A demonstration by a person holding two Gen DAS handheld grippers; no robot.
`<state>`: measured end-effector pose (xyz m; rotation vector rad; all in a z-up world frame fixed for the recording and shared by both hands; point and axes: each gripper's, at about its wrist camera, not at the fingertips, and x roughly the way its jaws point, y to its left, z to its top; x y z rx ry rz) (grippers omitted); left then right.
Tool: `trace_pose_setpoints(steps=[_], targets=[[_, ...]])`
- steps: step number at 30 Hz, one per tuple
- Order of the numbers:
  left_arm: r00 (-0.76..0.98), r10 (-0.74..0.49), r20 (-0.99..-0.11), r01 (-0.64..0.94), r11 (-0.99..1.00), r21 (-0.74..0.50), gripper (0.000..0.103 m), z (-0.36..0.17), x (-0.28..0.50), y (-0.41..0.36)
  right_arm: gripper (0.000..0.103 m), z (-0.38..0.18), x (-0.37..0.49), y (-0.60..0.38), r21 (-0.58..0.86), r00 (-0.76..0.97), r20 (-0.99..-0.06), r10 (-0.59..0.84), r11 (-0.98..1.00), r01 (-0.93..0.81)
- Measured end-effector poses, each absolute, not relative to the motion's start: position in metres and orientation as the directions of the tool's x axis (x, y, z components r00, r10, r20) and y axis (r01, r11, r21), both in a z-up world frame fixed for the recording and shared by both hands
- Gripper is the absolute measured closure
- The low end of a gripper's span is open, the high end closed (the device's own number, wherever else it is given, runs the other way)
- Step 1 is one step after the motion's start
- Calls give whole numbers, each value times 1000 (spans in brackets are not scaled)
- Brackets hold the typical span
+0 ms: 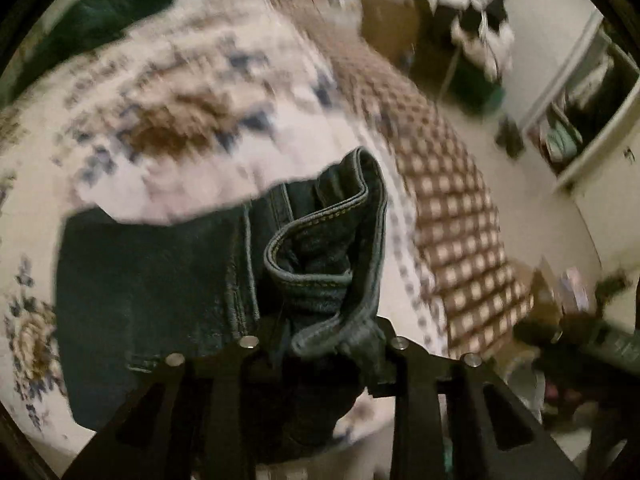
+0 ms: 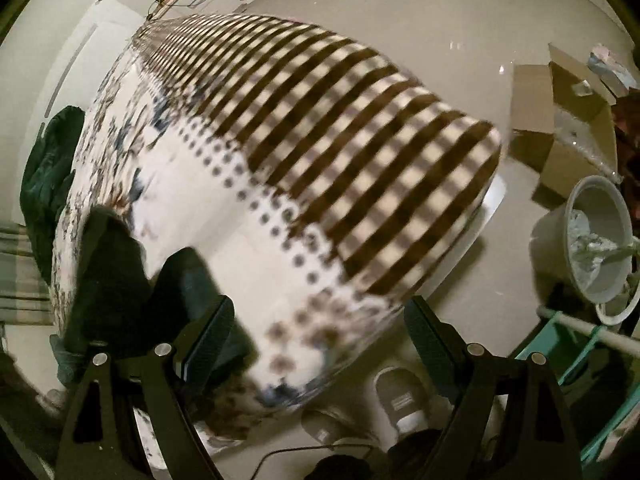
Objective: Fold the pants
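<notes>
Dark blue jeans [image 1: 160, 288] lie on the patterned bed. My left gripper [image 1: 320, 344] is shut on their bunched hem ends [image 1: 320, 248], which stand up just ahead of the fingers. In the right wrist view the jeans [image 2: 116, 280] show as a dark mass at the lower left on the bed. My right gripper [image 2: 320, 328] is open and empty over the bed's near corner, with its left finger [image 2: 208, 332] beside the jeans.
The bed has a white floral cover [image 1: 200, 92] and a brown checked blanket [image 2: 360, 152]. A dark green garment [image 1: 100, 16] lies at the bed's far side. Slippers [image 2: 400, 400], a cardboard box [image 2: 568, 136] and a grey basin [image 2: 596, 236] sit on the floor.
</notes>
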<state>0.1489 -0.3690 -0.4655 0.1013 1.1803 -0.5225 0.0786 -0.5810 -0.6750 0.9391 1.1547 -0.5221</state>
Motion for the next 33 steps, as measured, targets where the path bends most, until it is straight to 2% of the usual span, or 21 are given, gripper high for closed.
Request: trace_pose_setpoints(steps=[1,2,3,5,9,13,17,21,22,23,26,28,30,31,32,33], targets=[[255,-354,-900,443,870,-216,68,-466,147,-370,14,-676,78,-581,351,349,-931,110,536,768],[237,-382,-893,449,859,-248,55,-462,144,-370,14,-677,80,-587,364,355,-926,127,542,757],[226,-399,-888,449,852,-269,32,-459,144,-369,13,-678,82,-590,378,362,-921,142,547,747],[197,-438,-877,427,843,-325,15,-445,145,-360,1,-678,84,-594,396,374,-913,160,561,727],[231,-457,-859,329,867,-373,15,-421,166,-313,1,-680,102,-593,469,414,-880,234,570,675],[300,-384,-873,179,922,-344,15,-415,199,-241,1,-688,138,-577,549,436,-834,339,596,586],[294,-259,-920,67,966,-250,15,-441,225,-185,1,-717,183,-554,658,425,-753,503,542,523],[250,-218,-943,-20,973,-230,15,-468,236,-150,3,-753,205,-530,706,340,-676,653,443,552],[240,-217,-946,-24,973,-230,15,-473,237,-149,33,-753,205,-525,694,329,-693,642,469,547],[226,-213,-951,-25,974,-224,15,-479,235,-148,95,-749,205,-522,642,303,-753,583,554,530],[189,-225,-956,-9,973,-231,14,-488,227,-151,94,-747,192,-533,527,286,-845,452,612,589],[173,-232,-957,-4,972,-236,14,-492,224,-153,94,-753,189,-536,530,272,-840,470,596,603],[158,-237,-959,1,971,-240,15,-496,218,-156,90,-749,189,-536,606,314,-782,539,537,587],[154,-241,-958,-1,970,-244,15,-498,218,-157,74,-746,188,-535,618,315,-769,557,520,590],[148,-243,-959,-1,969,-246,14,-500,215,-158,51,-740,185,-532,618,310,-765,564,508,600],[141,-244,-960,-1,969,-246,14,-502,212,-160,45,-736,183,-530,632,325,-754,571,494,597]])
